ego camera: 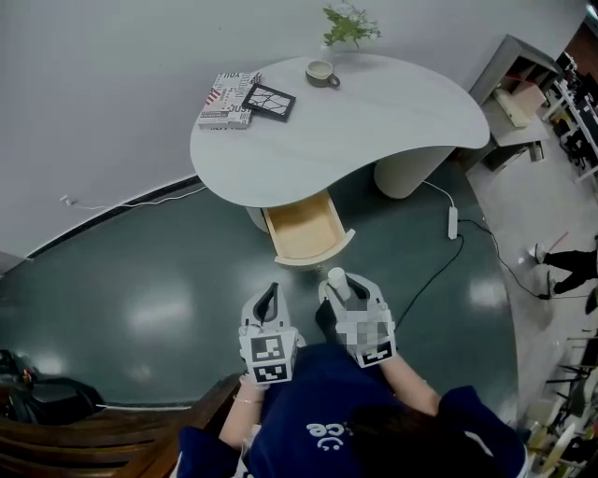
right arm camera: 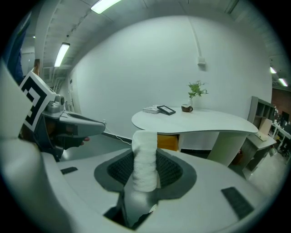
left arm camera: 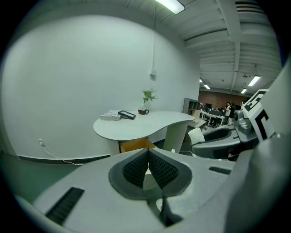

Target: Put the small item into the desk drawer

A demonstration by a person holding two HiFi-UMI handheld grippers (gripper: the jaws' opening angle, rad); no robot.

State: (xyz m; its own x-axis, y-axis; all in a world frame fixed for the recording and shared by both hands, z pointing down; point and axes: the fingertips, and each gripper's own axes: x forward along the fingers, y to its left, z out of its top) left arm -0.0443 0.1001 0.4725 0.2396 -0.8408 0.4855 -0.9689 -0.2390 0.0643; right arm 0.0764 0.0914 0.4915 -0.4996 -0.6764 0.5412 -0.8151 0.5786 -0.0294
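One white roll, partly hidden, grasped in right tongs; left tongs clenched empty.

Cup beside plant; dark frame overlapping patterned book; white power strip well apart.

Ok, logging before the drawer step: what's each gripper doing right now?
Left gripper: closed, empty.
Right gripper: closed on a white fuzzy roll.
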